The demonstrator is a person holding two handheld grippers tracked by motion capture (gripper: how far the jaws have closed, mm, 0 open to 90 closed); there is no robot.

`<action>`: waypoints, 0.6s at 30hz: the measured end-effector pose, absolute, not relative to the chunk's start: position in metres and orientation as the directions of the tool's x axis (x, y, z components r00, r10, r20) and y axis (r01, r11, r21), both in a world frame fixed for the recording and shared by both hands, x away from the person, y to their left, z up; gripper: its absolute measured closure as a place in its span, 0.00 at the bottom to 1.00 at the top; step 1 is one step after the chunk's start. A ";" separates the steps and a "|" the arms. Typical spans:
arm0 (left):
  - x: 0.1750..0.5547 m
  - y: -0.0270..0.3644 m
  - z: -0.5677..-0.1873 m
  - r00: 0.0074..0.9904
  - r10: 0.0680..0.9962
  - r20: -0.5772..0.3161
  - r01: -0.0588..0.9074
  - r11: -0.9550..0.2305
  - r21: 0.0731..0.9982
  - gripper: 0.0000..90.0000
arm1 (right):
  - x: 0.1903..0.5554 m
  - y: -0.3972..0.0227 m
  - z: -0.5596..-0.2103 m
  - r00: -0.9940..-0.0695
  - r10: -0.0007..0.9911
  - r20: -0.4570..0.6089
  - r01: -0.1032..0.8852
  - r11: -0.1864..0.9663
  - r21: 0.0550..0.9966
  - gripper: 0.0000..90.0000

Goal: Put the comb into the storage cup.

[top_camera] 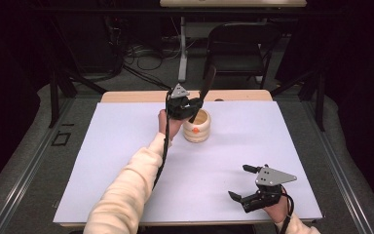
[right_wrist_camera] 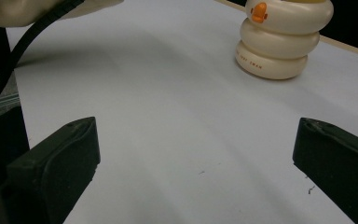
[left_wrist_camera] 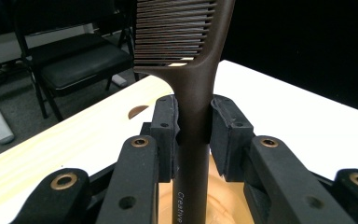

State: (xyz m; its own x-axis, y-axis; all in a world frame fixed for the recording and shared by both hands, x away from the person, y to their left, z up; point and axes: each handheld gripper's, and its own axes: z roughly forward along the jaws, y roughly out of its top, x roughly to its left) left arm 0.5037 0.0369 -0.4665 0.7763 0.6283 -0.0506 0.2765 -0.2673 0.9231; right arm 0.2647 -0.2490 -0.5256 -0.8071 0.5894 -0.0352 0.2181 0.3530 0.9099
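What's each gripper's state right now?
Left gripper: shut on the dark brown plastic comb, over the cream ribbed duck holder.
Right gripper: open, empty.

Overhead forward-down; jaw-close gripper views, perhaps sharing holder (top_camera: 196,126)

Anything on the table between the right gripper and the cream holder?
Nothing: bare white tabletop runs from the right gripper to the cream holder, per the right gripper view.

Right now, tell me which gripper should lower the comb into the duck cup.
Left. The left gripper is already shut on the comb, holding it just above the cream cup. The right gripper sits open near the table's front edge, well away from the cup.
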 end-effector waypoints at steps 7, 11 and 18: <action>0.504 0.037 -0.468 0.779 0.625 -0.044 0.278 -0.282 0.918 0.80 | 0.265 -0.249 -0.526 -0.805 0.592 -0.031 0.223 0.351 0.909 0.00; 0.505 0.037 -0.469 0.779 0.625 -0.045 0.283 -0.286 0.915 0.80 | 0.265 -0.249 -0.526 -0.805 0.592 -0.031 0.223 0.351 0.909 0.00; 0.505 0.037 -0.470 0.783 0.620 -0.040 0.285 -0.301 0.910 0.80 | 0.265 -0.249 -0.526 -0.806 0.591 -0.032 0.223 0.353 0.909 0.00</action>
